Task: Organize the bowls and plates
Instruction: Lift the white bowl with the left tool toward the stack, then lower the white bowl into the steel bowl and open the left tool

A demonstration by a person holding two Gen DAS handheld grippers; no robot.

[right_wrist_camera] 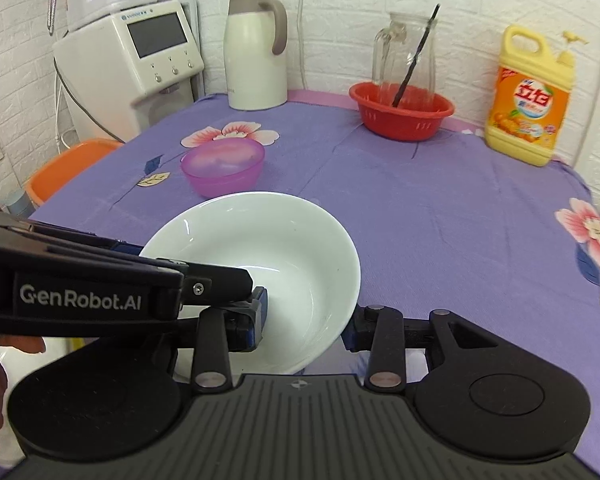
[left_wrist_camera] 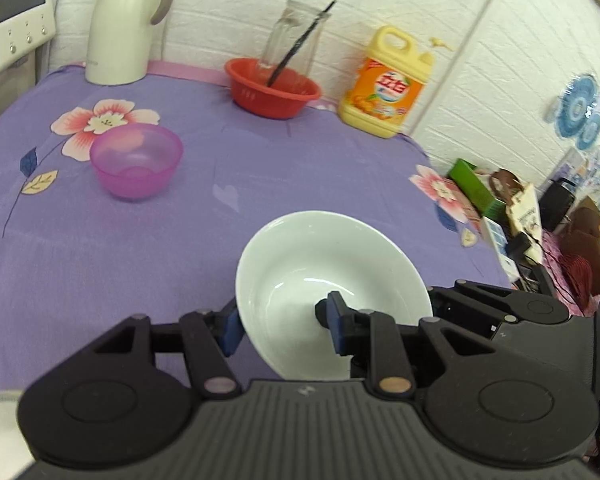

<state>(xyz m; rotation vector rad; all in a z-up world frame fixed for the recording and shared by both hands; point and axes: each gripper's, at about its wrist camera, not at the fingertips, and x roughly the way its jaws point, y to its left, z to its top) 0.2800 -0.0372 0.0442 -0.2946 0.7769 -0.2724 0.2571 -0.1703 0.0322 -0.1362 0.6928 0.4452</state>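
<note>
White bowl (left_wrist_camera: 320, 276) hangs tilted above the purple worktop (left_wrist_camera: 260, 168), both claws clamped on its rim: left claw (left_wrist_camera: 284, 330) on one side, right claw (right_wrist_camera: 306, 322) opposite. Pink bowl (right_wrist_camera: 223, 166) sits apart, unstacked; organizing looks barely begun.

1. The left wrist view sits just behind its own fingers (left_wrist_camera: 236, 330), tilted down over the desk (left_wrist_camera: 120, 264), very near a white bowl (left_wrist_camera: 332, 280) at its 6 o'clock.
2. It faces the back wall, which bears a yellow bottle (left_wrist_camera: 386, 84) at 1 o'clock.
3. The right wrist view looks likewise over its fingers (right_wrist_camera: 246, 330), with the same white bowl (right_wrist_camera: 296, 248) close below centre.
4. Both share the purple bowl (left_wrist_camera: 136, 166) (right_wrist_camera: 222, 170), red basin (left_wrist_camera: 274, 90) (right_wrist_camera: 402, 114), white jug (left_wrist_camera: 122, 32) (right_wrist_camera: 254, 64) and bottle (right_wrist_camera: 528, 100).
</note>
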